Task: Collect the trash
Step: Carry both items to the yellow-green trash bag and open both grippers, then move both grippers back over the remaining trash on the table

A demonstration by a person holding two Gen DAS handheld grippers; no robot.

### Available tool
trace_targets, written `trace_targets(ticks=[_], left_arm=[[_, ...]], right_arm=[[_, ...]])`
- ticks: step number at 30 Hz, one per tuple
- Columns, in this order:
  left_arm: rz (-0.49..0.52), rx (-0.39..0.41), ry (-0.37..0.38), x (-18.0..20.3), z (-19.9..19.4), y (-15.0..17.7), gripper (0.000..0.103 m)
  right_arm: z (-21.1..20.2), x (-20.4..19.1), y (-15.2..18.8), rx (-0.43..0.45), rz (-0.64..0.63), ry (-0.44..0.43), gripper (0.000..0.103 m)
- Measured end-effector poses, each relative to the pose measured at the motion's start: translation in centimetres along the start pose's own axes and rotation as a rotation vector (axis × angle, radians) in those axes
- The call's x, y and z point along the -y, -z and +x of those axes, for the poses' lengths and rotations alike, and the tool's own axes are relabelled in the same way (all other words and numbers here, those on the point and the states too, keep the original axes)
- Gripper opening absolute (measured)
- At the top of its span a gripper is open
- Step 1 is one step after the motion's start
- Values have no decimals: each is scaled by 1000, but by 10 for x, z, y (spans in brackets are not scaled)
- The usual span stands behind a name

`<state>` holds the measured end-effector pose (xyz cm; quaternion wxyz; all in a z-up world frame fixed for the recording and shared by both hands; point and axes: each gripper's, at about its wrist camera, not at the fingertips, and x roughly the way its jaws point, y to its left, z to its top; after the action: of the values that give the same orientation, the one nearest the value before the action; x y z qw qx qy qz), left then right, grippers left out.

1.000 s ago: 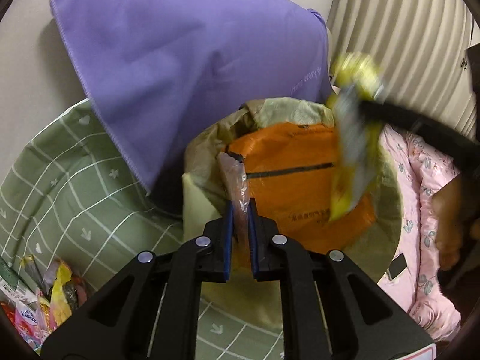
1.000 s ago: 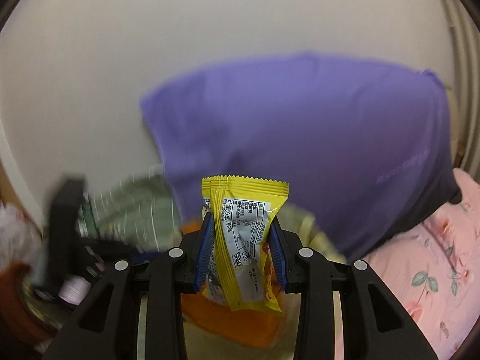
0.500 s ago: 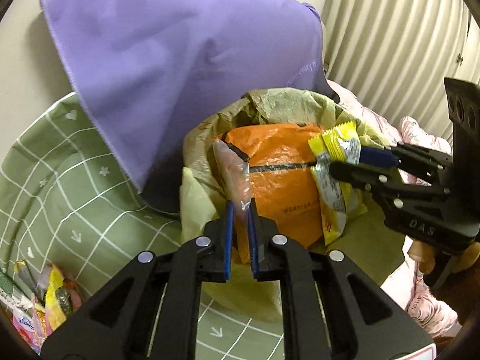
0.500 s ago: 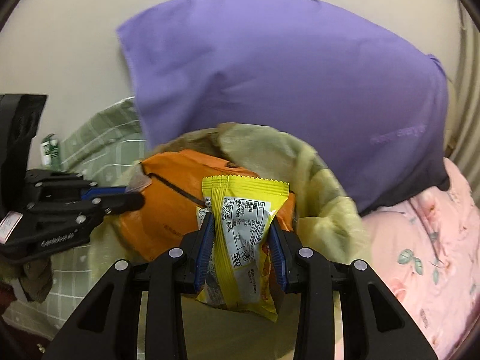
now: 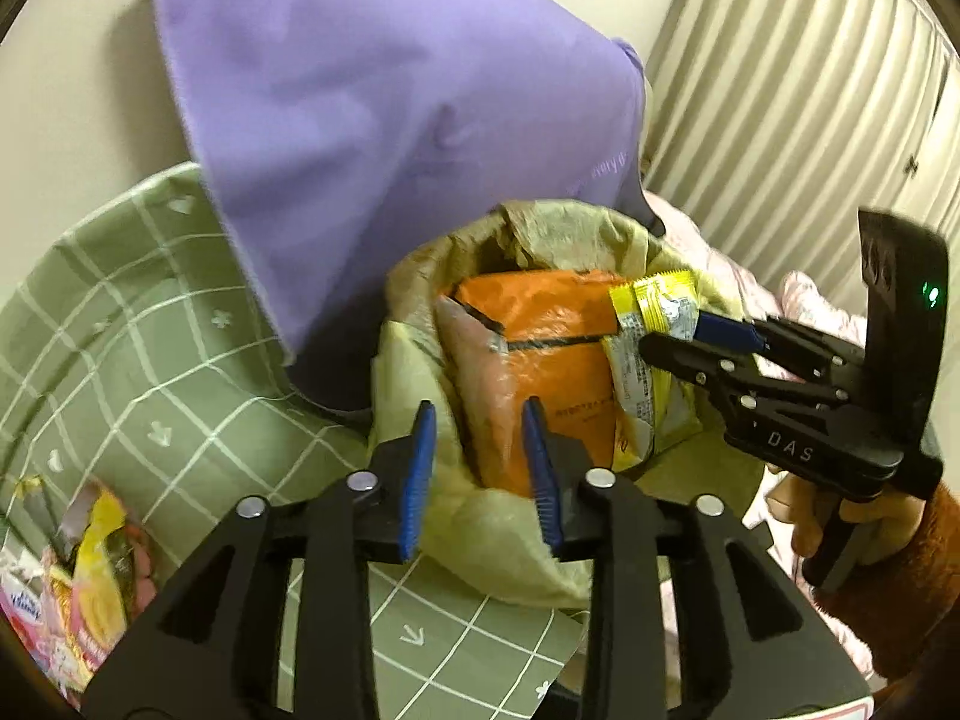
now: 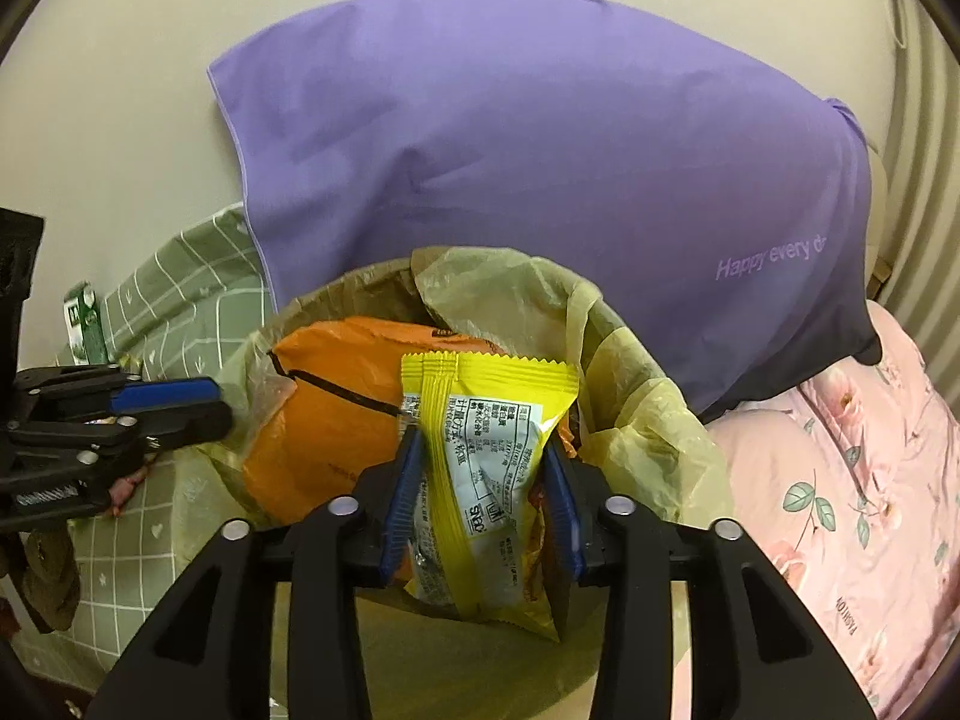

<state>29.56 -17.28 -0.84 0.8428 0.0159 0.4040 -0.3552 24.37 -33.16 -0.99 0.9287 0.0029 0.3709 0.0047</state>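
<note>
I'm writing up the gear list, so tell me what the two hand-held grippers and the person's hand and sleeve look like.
Both are matte black plastic with angular, cut-out arms, round silver pivot screws and ribbed blue finger pads. The right hand-held gripper carries white "DAS" lettering and a small green light on its upright back plate. The left hand-held gripper has the same build. The right hand is bare, with a fuzzy rust-brown sleeve. No cables show.

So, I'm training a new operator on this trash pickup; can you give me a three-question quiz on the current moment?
1. True or false: the right gripper is shut on the yellow snack wrapper.
2. The left gripper is: A) open, B) clamping the bag liner, C) out of view.
3. What large orange item already sits in the yellowish plastic-lined trash bin?

Key: 1 true; 2 A; 3 the crinkled orange plastic package.
</note>
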Motion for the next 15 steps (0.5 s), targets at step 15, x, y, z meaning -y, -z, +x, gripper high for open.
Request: trace_targets(ticks=[15], left_arm=[[-220,228,-238,-64,-130,77,42]], right_arm=[[-53,-43,2,140,1,23,52]])
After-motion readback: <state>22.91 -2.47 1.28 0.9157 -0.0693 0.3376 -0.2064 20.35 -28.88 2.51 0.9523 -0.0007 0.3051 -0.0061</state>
